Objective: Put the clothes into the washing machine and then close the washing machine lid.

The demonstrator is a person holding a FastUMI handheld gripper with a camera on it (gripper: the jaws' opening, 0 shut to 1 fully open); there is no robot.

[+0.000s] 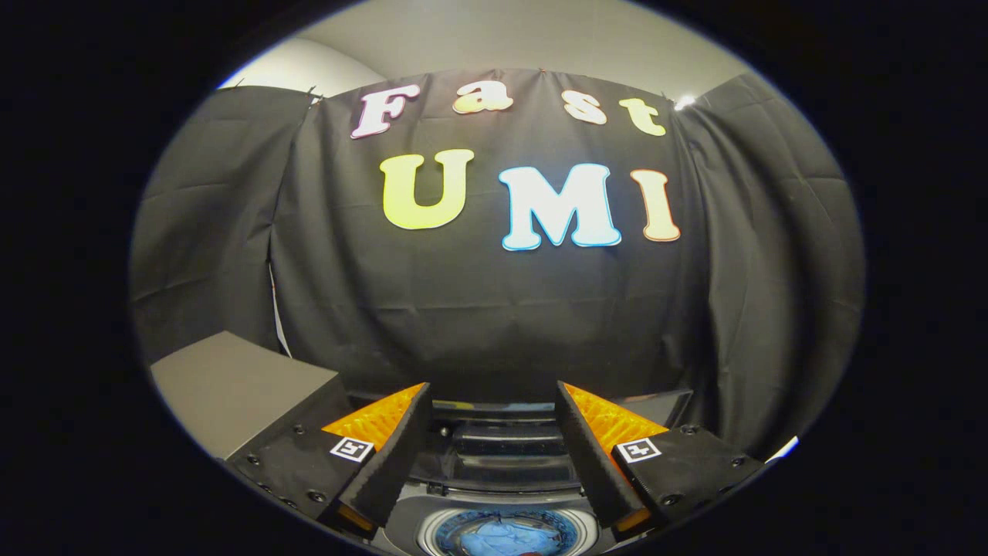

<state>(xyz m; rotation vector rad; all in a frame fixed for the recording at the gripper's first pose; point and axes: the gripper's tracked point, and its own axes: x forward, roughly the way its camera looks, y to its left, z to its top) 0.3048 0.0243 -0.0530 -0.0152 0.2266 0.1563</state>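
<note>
Light blue clothes (505,535) lie crumpled inside the round drum of the top-loading washing machine (502,463), low between the fingers of the gripper (492,401), so no long axis can be told. The dark, glossy lid (505,444) stands raised at the machine's rear edge, just beyond the fingers. These fingers are spread wide and hold nothing, and a grey box-shaped block (231,386) stands to their left.

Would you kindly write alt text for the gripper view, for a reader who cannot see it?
The gripper hangs open with nothing between its fingers, above a top-loading washing machine whose round drum opening shows blue clothes inside. A grey box stands beside the machine, and black cloth hangs behind.
</note>
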